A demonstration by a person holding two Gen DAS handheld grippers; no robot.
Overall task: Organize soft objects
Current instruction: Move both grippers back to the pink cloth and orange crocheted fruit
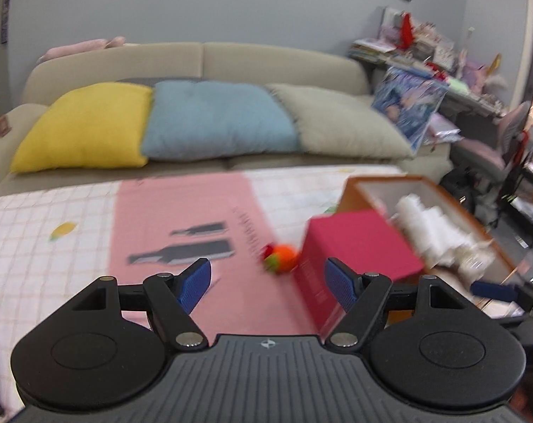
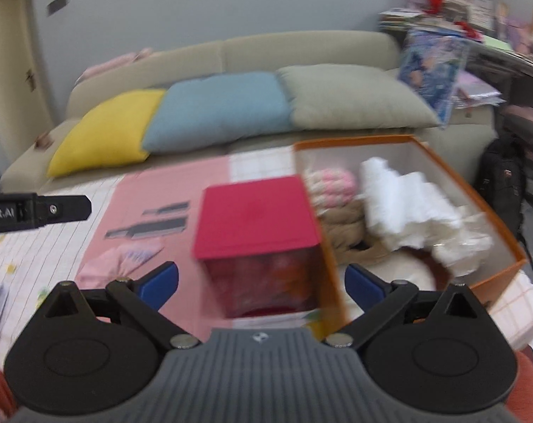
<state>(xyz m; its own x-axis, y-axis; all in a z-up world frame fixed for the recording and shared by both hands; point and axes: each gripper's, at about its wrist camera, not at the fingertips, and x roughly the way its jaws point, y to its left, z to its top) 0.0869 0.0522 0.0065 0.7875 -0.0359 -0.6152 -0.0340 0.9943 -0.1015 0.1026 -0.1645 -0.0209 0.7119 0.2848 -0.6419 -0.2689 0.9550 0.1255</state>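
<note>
In the left wrist view, the left gripper (image 1: 268, 283) hung with its jaws spread wide and empty above the pink mat (image 1: 182, 218) on the tabletop (image 1: 37, 218). A small orange soft toy (image 1: 280, 259) lay on the mat, just left of the red box (image 1: 358, 246). Behind the red box stood the orange box (image 1: 478, 225) holding a white fluffy item (image 1: 432, 225).

In the right wrist view, the right gripper (image 2: 261, 282) also had its jaws apart and empty, straddling the red box (image 2: 256, 215). The orange box (image 2: 492, 225), touching the red box's right side, held white fluff (image 2: 400, 204), a pink-and-white plush (image 2: 331, 185) and a tan plush (image 2: 347, 225).
</note>
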